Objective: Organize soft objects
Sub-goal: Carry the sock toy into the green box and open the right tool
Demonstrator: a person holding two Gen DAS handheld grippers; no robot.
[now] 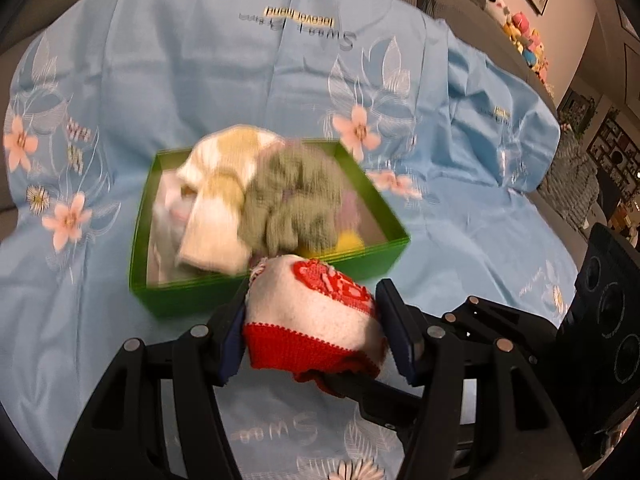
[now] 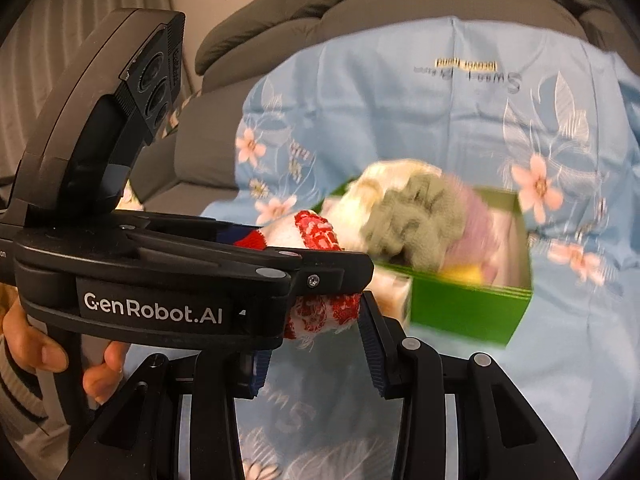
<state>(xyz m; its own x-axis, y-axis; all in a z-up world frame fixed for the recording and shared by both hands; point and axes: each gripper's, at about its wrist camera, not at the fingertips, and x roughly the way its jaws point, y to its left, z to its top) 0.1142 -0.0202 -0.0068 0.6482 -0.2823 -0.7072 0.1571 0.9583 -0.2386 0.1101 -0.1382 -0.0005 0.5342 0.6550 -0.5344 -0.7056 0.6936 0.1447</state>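
While the green box (image 1: pixel 256 284) sits near the middle of the light-blue flowered cloth (image 1: pixel 200 60), both grippers are clamped on one rolled white-and-red sock (image 1: pixel 316 320) just outside the box's near wall. In the left wrist view the left gripper (image 1: pixel 316 320) has its two blue-padded fingers pressed against the sock's sides, the red cuff nearest the camera and the red pattern on top. In the right wrist view the right gripper (image 2: pixel 316 316) grips the sock's lower, patterned end between its pads, and the left gripper's black body, lettered in white, crosses just above it. A person's hand (image 2: pixel 60 352) holds that tool's handle at the left edge.

Inside the box lie several soft things piled above the rim: a cream-and-tan towel (image 1: pixel 224 184) on the left, a crumpled olive-green cloth (image 1: pixel 296 196) in the middle, something pale pink (image 2: pixel 476 216) beyond it and something yellow (image 1: pixel 352 240) in the near right corner. The cloth is spread over a grey sofa (image 2: pixel 320 0), and a row of plush toys (image 1: pixel 516 28) stands past the cloth's far right corner.
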